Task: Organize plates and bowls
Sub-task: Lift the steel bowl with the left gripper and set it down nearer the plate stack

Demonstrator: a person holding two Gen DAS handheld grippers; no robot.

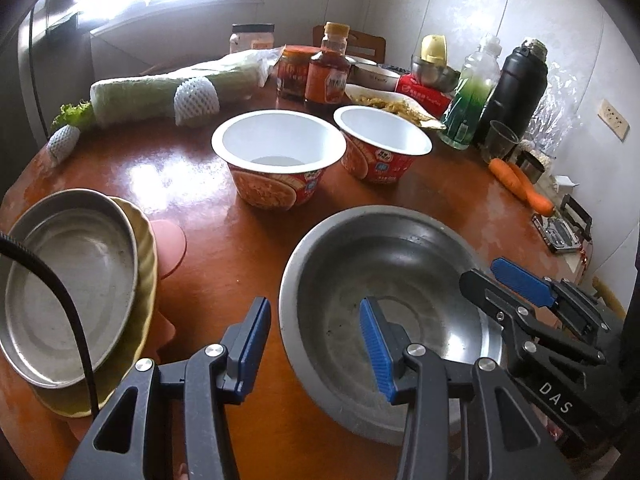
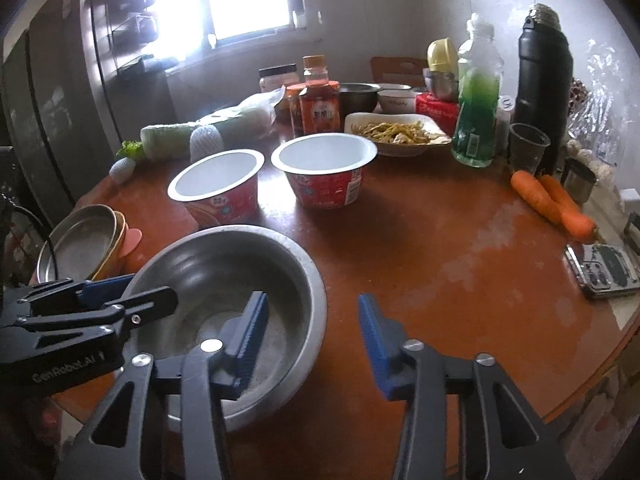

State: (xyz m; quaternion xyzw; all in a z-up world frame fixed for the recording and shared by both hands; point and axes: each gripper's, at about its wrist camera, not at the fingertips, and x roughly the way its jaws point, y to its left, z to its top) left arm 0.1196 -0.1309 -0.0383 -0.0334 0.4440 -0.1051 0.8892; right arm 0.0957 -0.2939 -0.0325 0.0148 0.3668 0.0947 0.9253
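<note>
A large steel bowl (image 1: 384,280) (image 2: 224,276) sits on the round brown table near the front edge. My left gripper (image 1: 316,344) is open, astride the bowl's left rim, one finger inside. My right gripper (image 2: 312,336) is open, astride the right rim, one finger inside. Each gripper shows in the other's view, the right one (image 1: 508,284) and the left one (image 2: 120,292). Two empty red instant-noodle bowls (image 1: 280,156) (image 1: 382,142) stand behind. A steel plate (image 1: 68,284) lies on a yellow plate (image 1: 146,280) at the left.
At the back stand sauce bottles (image 1: 328,68), a wrapped cabbage (image 1: 168,92), a dish of food (image 2: 396,132), a green bottle (image 2: 476,112) and a black flask (image 2: 540,80). Carrots (image 2: 552,200) and a small scale (image 2: 608,272) lie at the right.
</note>
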